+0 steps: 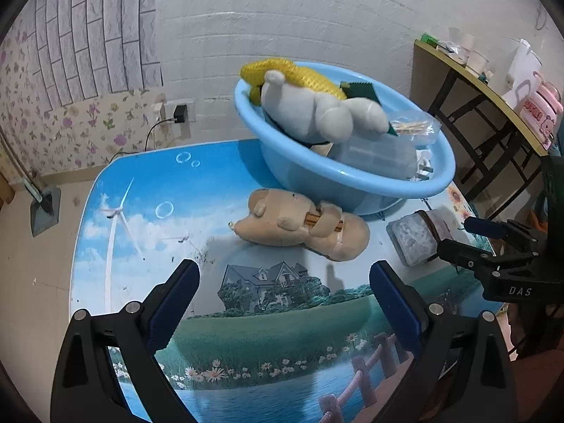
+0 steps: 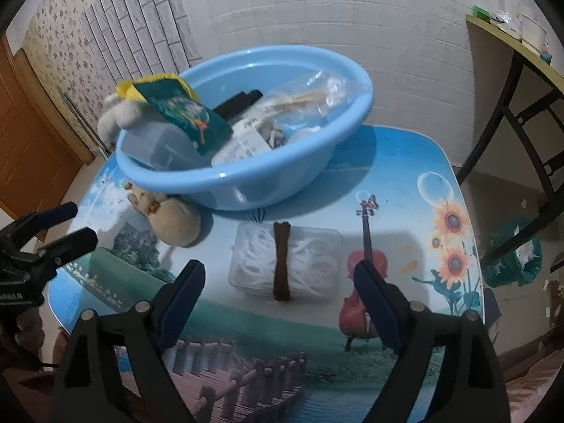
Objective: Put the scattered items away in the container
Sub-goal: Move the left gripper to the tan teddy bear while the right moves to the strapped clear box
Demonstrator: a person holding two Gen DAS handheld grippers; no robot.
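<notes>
Both empty and spread wide, the left gripper (image 1: 283, 283) faces the plush (image 1: 299, 225) lying crosswise ahead, the right gripper (image 2: 278, 283) the box (image 2: 285, 264).

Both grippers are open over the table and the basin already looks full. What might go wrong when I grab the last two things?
1. The blue basin is heaped; the white plush already hangs over its rim, so adding more may push something out.
2. The tan plush lies against the basin wall; the left gripper may nudge the basin when closing.
3. The clear box looks nearly as wide as the open right gripper, so a pad could land on its lid instead.
</notes>
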